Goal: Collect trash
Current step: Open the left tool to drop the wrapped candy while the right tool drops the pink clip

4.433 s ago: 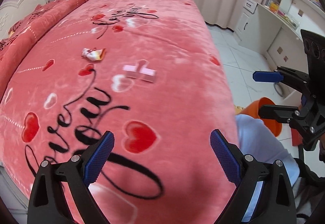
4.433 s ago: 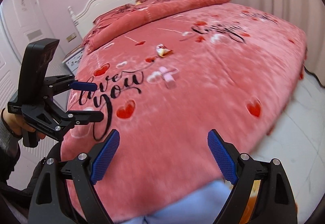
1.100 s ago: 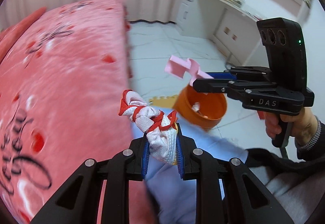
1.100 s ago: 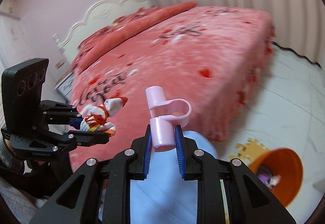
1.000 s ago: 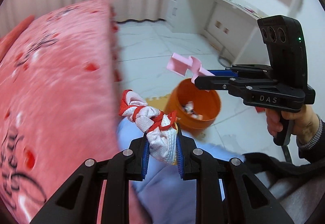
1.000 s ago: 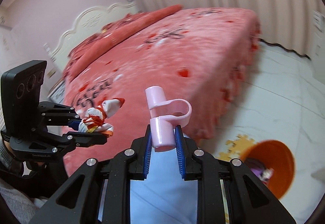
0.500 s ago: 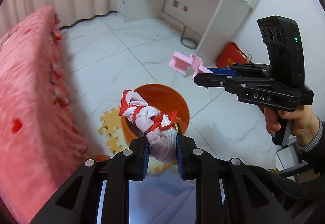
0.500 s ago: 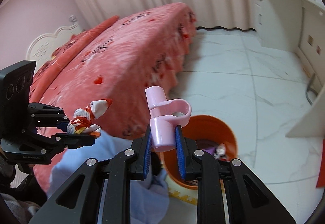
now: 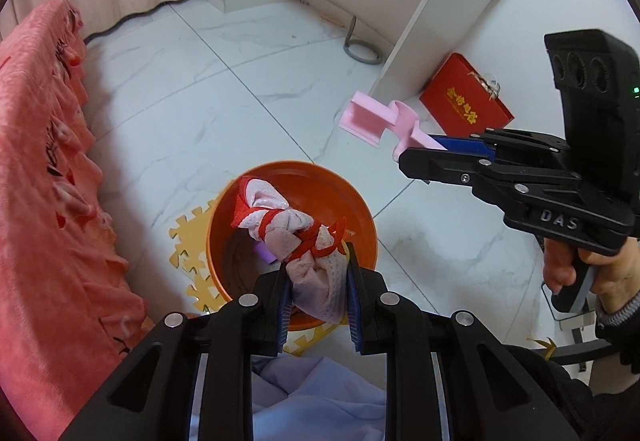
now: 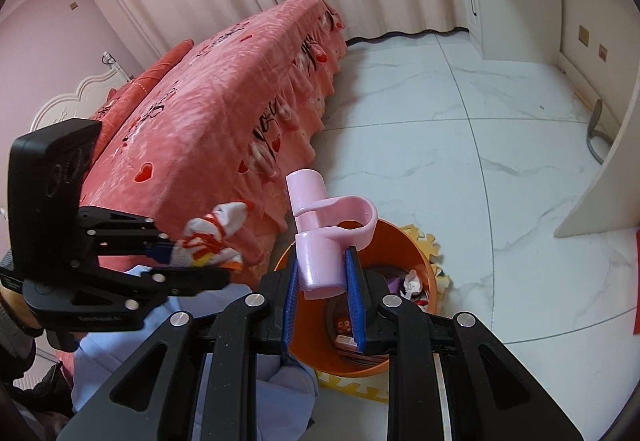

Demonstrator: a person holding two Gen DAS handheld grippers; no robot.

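My left gripper (image 9: 318, 295) is shut on a crumpled white and red wrapper (image 9: 292, 231) and holds it directly above the orange bin (image 9: 356, 217) on the floor. The left gripper also shows in the right wrist view (image 10: 192, 261) with the wrapper (image 10: 212, 237). My right gripper (image 10: 322, 291) is shut on a pink plastic clip (image 10: 328, 237), above the near left side of the bin (image 10: 404, 241). In the left wrist view the right gripper (image 9: 436, 151) holds the clip (image 9: 380, 119) right of and beyond the bin. The bin holds some trash (image 10: 412, 285).
The pink bed (image 10: 192, 129) with its frilled skirt stands left of the bin. Yellow foam puzzle mats (image 9: 184, 237) lie under the bin. A red box (image 9: 464, 101) leans by the white desk (image 9: 420, 1). White tiled floor (image 10: 460, 145) stretches to the right. My light blue clothing (image 9: 316, 397) fills the bottom.
Both grippers have swung away from the bed and down toward the bin. The wrapper now hangs right over the bin opening, and the clip has come closer to it.
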